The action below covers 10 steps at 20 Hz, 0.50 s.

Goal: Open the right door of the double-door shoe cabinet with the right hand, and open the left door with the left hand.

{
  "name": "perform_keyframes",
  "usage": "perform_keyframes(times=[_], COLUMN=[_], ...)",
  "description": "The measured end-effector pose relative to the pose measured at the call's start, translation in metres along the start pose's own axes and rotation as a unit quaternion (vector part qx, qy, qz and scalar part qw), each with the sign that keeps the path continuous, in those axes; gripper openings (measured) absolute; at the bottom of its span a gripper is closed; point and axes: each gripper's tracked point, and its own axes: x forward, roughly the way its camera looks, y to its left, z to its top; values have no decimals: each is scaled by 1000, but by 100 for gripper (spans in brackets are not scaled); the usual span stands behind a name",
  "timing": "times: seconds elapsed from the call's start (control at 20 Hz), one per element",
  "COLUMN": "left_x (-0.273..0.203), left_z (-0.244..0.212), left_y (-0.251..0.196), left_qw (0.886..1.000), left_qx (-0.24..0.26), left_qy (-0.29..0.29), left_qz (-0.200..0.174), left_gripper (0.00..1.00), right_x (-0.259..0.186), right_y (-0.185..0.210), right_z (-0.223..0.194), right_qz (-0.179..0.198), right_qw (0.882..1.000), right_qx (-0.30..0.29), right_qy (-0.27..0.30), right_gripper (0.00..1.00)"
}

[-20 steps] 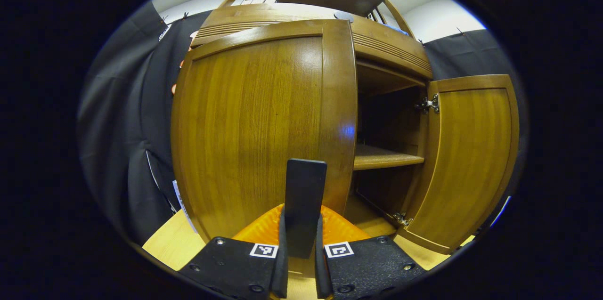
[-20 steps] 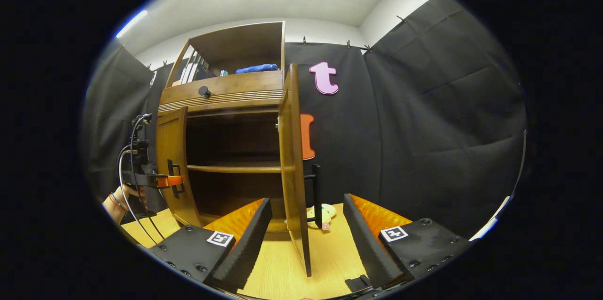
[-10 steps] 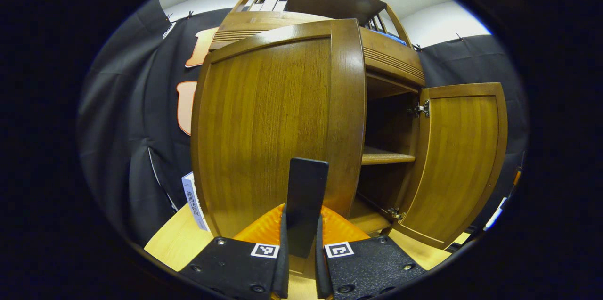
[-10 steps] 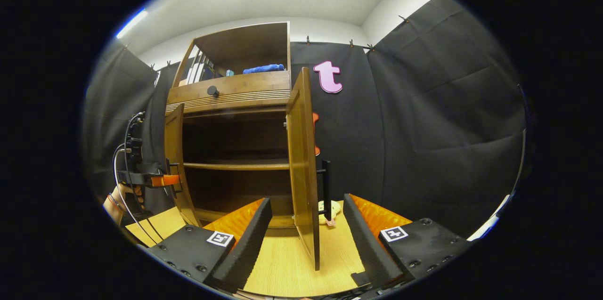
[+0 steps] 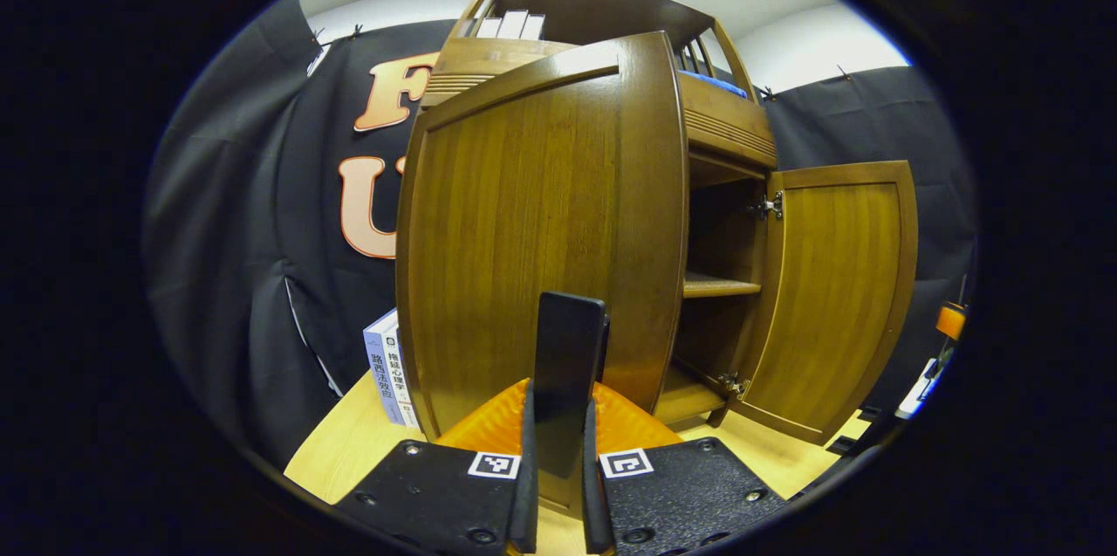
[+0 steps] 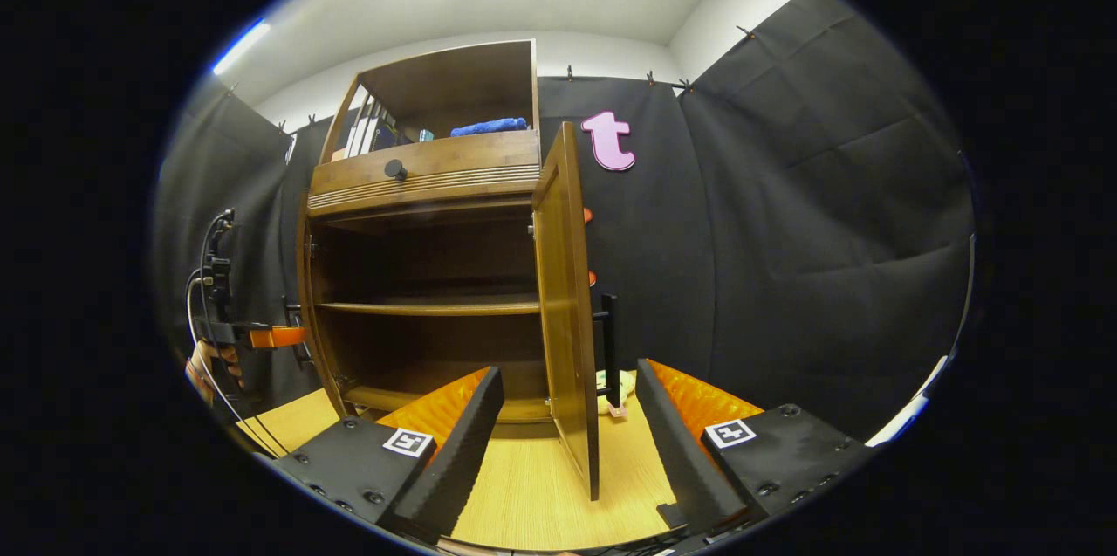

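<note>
left gripper view: the left gripper [image 5: 558, 416] has its 2 fingers closed on the black bar handle [image 5: 569, 355] of the left door [image 5: 532, 233], which is swung well out and stands close in front of the camera. the door is a stiff, framed wood panel with a smooth glossy finish; it likely swings light on its hinges, and the slim, hard bar is the place to hold, since the flat face offers no grip. far right, the right door [image 5: 833, 294] stands wide open on metal hinges, baring a shelf [image 5: 716, 285]. a book [image 5: 388, 364] stands at the cabinet's left side.

right gripper view: the right gripper [image 6: 567, 425] is open and holds nothing, its foam-padded fingers either side of the right door [image 6: 567, 303], seen edge-on, apart from it. that door's black handle [image 6: 608, 338] sits on its far side. at far left the left gripper [image 6: 262, 336] is at the left door's handle. the cabinet [image 6: 428, 172] stands on a pale wood table [image 6: 524, 495].
</note>
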Motion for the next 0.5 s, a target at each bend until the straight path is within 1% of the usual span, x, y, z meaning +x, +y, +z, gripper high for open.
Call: perform_keyframes(times=[0.2, 0.45, 0.5], left_x=[-14, -30, -33], left_z=[1, 2, 2], left_y=[13, 33, 36], left_qw=[1000, 1000, 1000], left_qx=[8, 4, 4], left_qy=[-1, -8, -8], left_qz=[8, 25, 29], left_gripper=[22, 20, 18], right_x=[3, 12, 15], right_y=[1, 8, 9], right_z=[-2, -6, -8], right_qz=[1, 5, 7], right_qw=[1000, 1000, 1000], right_qx=[1, 2, 1], right_qy=[2, 2, 4], right_gripper=[98, 98, 98])
